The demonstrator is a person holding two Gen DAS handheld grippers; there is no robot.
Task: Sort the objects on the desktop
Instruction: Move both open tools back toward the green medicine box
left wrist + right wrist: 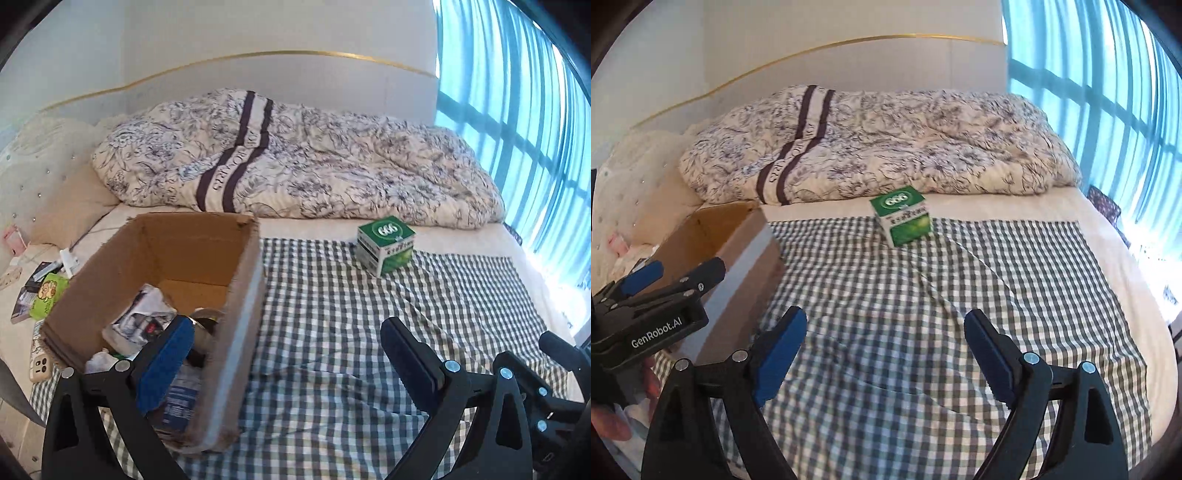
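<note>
A green and white carton (385, 249) (903, 217) stands alone at the far edge of the checked cloth (351, 332) (905, 295). A brown cardboard box (243, 314) (738, 254) sits at the cloth's left side, with packets and other small items inside. My left gripper (288, 354) is open and empty; its left finger hangs over the box, its right finger over the cloth. In the right wrist view the left gripper (676, 275) shows beside the box, held by a hand (613, 424). My right gripper (886, 343) is open and empty, low over the cloth, well short of the carton.
A rumpled floral quilt (295, 162) (879, 144) fills the back of the bed. Left of the box lie a phone (40, 367), a green pack (48, 295) and other small items. A window with blue curtains (517, 110) is at the right.
</note>
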